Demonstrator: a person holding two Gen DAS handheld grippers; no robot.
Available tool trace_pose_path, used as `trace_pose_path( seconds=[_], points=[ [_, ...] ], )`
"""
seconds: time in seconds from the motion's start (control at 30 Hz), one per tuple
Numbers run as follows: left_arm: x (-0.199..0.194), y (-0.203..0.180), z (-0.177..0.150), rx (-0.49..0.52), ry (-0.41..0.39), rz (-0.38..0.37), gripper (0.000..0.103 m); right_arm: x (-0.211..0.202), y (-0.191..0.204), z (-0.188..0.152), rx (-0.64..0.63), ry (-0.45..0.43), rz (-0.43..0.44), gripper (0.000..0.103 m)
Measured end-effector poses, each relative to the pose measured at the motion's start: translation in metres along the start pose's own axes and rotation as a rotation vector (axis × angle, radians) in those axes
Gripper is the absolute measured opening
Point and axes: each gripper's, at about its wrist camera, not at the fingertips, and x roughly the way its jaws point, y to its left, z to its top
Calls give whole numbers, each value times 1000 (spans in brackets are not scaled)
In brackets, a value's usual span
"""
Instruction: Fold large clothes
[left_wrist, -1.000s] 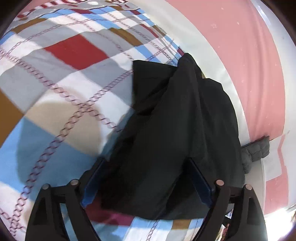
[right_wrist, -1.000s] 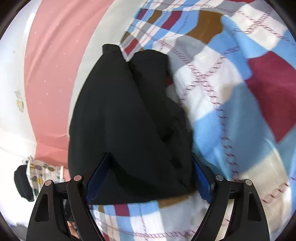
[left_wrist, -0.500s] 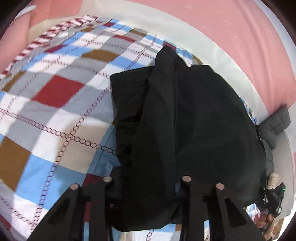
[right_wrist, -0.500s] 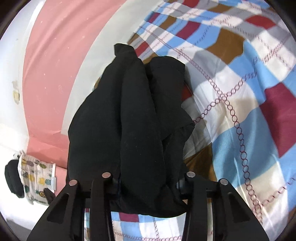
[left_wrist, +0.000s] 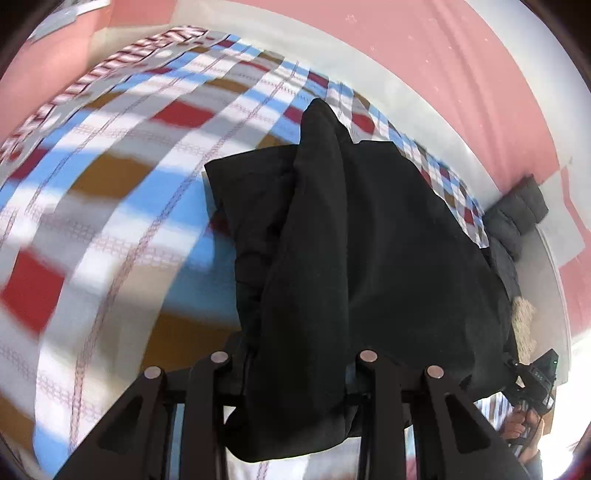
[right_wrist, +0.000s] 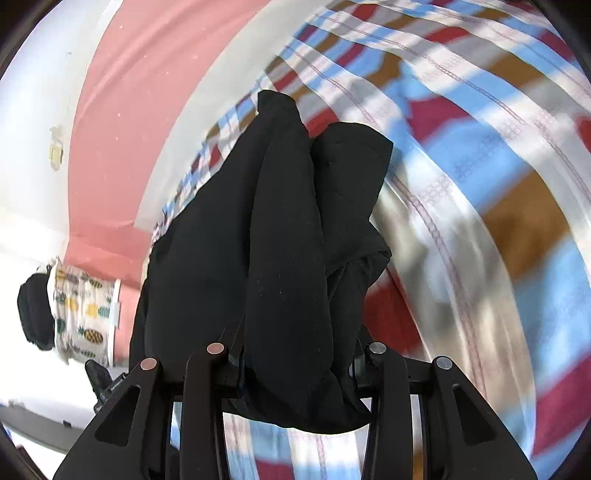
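Black garment (left_wrist: 362, 236) hangs bunched in thick folds over checked bedspread (left_wrist: 110, 206).

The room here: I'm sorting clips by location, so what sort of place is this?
Most likely a bedroom. A black garment hangs over a bed with a checked bedspread, set against a pink wall. More clothing sits at the side.

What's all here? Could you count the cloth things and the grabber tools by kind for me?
Black garment: 1
Checked bedspread: 1
Grey quilted item: 1
Pineapple-print cloth: 1
Grippers: 2, left gripper, right gripper
Total: 6
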Motion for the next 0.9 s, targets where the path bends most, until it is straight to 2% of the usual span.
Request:
trace_pose_path(
  seconds=[0.2,0.33,0.43,0.57,0.67,0.77,0.9],
  points=[
    [-40,10,-78,-8,42,-8,34,-41,-25,-56,39,23,-17,38],
    [-39,24,-104,-46,52,-17,37,-42,-44,-72,70,48,-21,43],
    [-39,20,-102,-51,62,11,44,-41,-45,-70,63,47,-51,56],
    [-51,11,-97,2,83,59,49,-55,-36,-70,9,37,-119,66],
    [-63,12,-97,3,70,76,51,-73,-32,-69,-38,-20,-152,68],
    [-75,16,-91,-6,23,83,57,-88,-27,-61,-73,-90,-133,69],
    [-79,14,-65,-1,-26,67,61,-79,-18,-36,-109,-107,-152,69]
  ],
)
